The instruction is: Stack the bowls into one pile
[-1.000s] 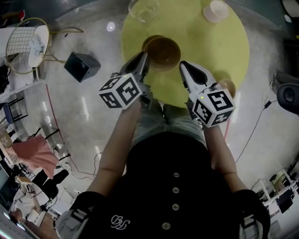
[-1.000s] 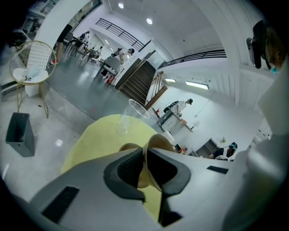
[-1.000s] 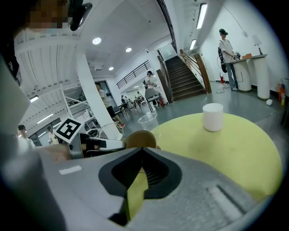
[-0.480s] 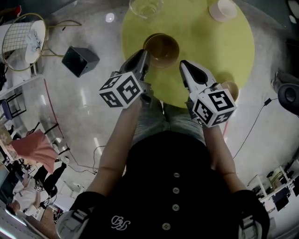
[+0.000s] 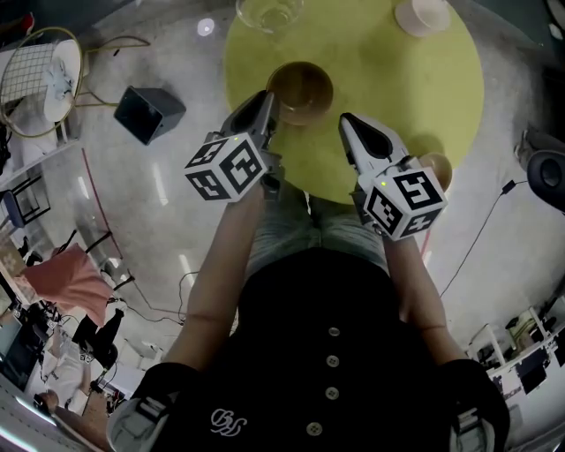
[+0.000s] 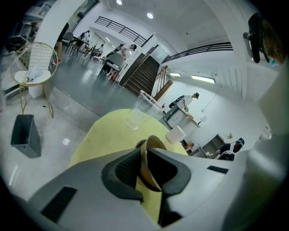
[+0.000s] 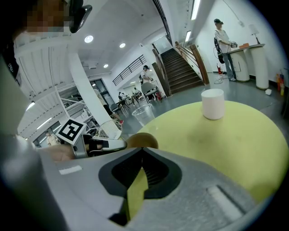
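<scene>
Head view had the left hand-held gripper [image 5: 267, 104] pinching the near rim of a brown bowl [image 5: 305, 88] on the yellow table [image 5: 388, 88]. Left gripper view showed the jaws clamped on that rim, seemingly to nest it in a second bowl [image 6: 139, 144] just behind. Right gripper view: right hand-held gripper [image 7: 142, 151] had its jaws together on nothing, probably just waiting its turn.

One round yellow table [image 5: 388, 79] bears two brown bowls, the left bowl [image 5: 302, 88] and the right bowl [image 5: 435, 168] at its near edge; whether another lies under the left one is unclear. On the far side stand one clear cup [image 5: 269, 12] and one white cup [image 5: 422, 14]. There are two grippers, the left gripper [image 5: 270, 99] and the right gripper [image 5: 346, 124], plus one dark bin [image 5: 148, 113] and one wire chair [image 5: 44, 71] on the floor at left.
</scene>
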Tool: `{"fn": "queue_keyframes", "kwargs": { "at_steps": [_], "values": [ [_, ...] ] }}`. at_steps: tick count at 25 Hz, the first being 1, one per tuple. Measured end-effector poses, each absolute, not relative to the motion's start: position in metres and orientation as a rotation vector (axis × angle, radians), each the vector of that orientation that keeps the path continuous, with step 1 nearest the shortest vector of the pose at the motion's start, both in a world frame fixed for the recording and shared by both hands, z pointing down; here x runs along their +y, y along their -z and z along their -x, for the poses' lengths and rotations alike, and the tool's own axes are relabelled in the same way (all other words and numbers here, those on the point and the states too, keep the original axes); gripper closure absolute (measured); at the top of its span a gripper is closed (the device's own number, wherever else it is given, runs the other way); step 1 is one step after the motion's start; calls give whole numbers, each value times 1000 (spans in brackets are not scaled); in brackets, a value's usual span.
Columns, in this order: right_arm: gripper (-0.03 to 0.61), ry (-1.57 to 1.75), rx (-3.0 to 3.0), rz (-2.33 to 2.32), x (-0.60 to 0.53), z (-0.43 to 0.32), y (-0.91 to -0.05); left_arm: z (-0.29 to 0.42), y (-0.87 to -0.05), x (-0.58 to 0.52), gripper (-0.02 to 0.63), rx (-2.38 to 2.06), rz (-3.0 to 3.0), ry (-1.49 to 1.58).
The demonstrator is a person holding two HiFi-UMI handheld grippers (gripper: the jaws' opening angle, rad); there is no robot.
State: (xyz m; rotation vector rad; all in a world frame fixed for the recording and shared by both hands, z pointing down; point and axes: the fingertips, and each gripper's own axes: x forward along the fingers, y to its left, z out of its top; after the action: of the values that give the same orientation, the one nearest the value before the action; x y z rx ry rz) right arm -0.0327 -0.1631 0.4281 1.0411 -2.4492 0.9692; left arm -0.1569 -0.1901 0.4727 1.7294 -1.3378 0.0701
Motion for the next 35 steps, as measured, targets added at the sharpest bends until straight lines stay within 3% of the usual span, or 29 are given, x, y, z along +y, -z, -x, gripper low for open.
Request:
{"fn": "queue_keyframes", "kwargs": {
  "at_steps": [8,14,35],
  "values": [
    [574,-979,-2441,-1051,-162,36,-432,162,-478,-190,577,-1355,-1775,-170],
    [574,-981,-2438,-1058,-160,40,-433,167,-481,-189,505,-1371,-1773,-192],
    [574,-893,-2495,-1315,-121,14,-391,133,-415,-165,503,-1194,-2035,-105]
  ]
}}
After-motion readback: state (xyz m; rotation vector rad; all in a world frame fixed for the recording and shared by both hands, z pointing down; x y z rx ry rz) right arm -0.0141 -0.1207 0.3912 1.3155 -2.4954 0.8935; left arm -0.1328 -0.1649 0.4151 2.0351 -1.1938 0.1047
